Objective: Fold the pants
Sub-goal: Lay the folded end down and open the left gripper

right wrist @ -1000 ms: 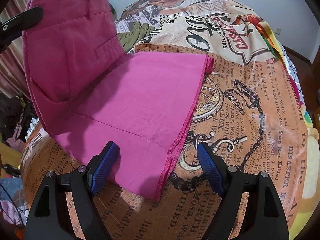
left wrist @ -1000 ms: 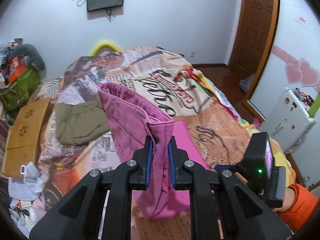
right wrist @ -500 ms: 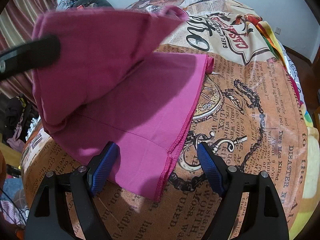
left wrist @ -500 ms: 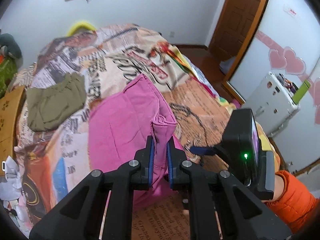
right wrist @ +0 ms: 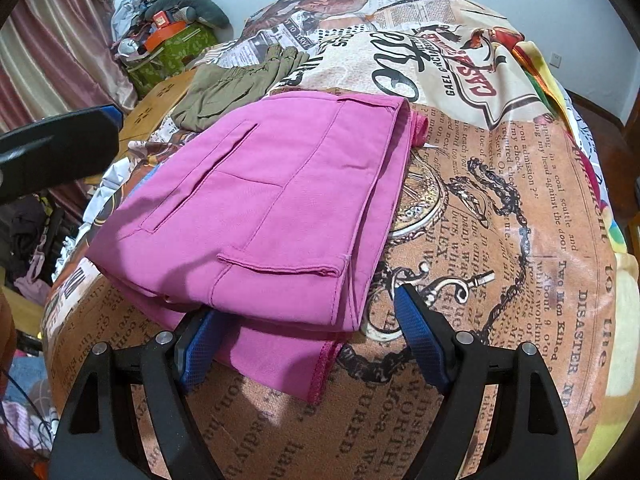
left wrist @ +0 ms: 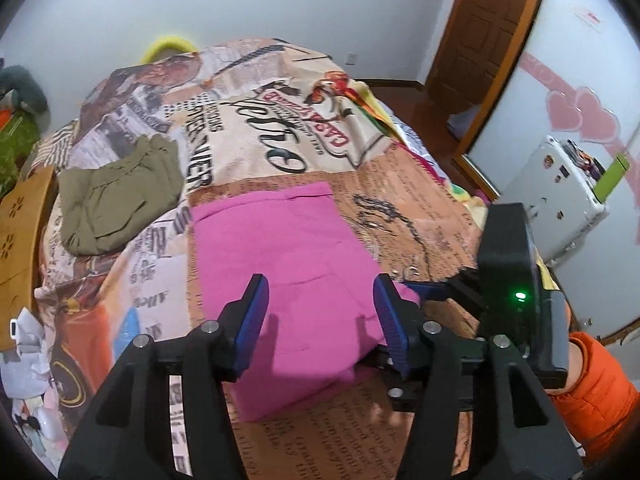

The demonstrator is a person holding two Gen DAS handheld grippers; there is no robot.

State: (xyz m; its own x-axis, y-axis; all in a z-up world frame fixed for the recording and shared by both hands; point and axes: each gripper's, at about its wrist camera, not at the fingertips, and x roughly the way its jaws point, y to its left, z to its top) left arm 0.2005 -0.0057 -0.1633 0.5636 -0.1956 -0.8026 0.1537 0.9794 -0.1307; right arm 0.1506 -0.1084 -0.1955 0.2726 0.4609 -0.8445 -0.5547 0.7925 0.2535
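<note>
Pants (right wrist: 256,208) folded, lower layers hidden, left claw (left wrist: 320,312) just opened

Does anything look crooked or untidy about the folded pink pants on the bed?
Slightly. On the pink pants, the folded-over top layer falls short of the bottom layer, whose hem pokes out at the near edge. Otherwise they lie flat on the bed cover.

left gripper (left wrist: 320,312) jaws just opened, nothing pinched. Pink pants (left wrist: 288,264) lie folded flat on printed bedspread (left wrist: 280,120), under and ahead of the tips. Olive garment (left wrist: 116,200) ahead-left. Right gripper (left wrist: 436,292) just right, orange sleeve (left wrist: 592,392) behind it.
</note>
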